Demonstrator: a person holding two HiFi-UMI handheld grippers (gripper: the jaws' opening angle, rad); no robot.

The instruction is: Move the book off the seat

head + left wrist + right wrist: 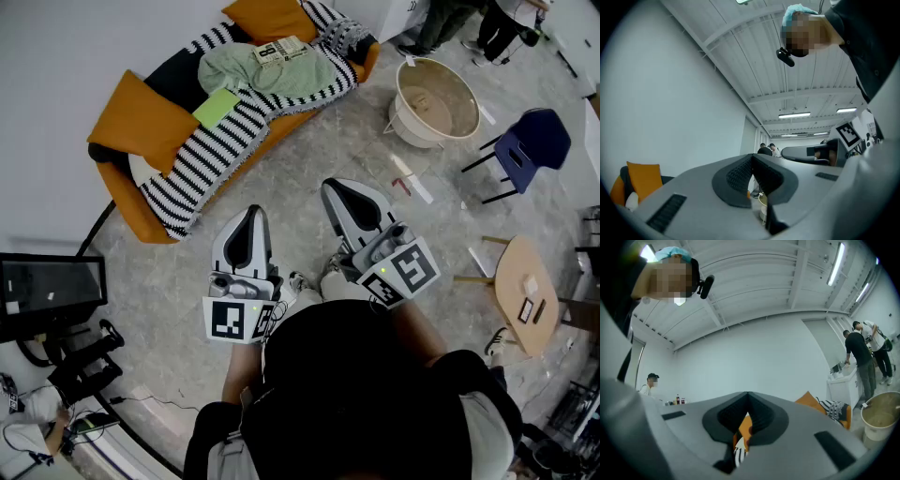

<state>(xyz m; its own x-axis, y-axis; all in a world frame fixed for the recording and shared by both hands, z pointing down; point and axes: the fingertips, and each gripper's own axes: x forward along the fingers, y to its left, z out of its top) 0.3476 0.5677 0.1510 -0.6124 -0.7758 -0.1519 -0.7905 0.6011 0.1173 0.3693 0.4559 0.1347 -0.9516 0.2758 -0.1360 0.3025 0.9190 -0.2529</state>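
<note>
Book (281,52) on sofa (128,204), well apart frm right hand-held gripper (337,187).

The book (281,52) lies on the sofa (141,122), well ahead of both jaws; the tub (436,98) stands ahead, to their right.

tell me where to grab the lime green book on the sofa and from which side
Probably the long edge of the lime green book that faces the open front of the sofa. The book lies flat on the striped blanket, with its far end beside the green cloth. So come in low from the front, with the jaws above and below the cover.
</note>
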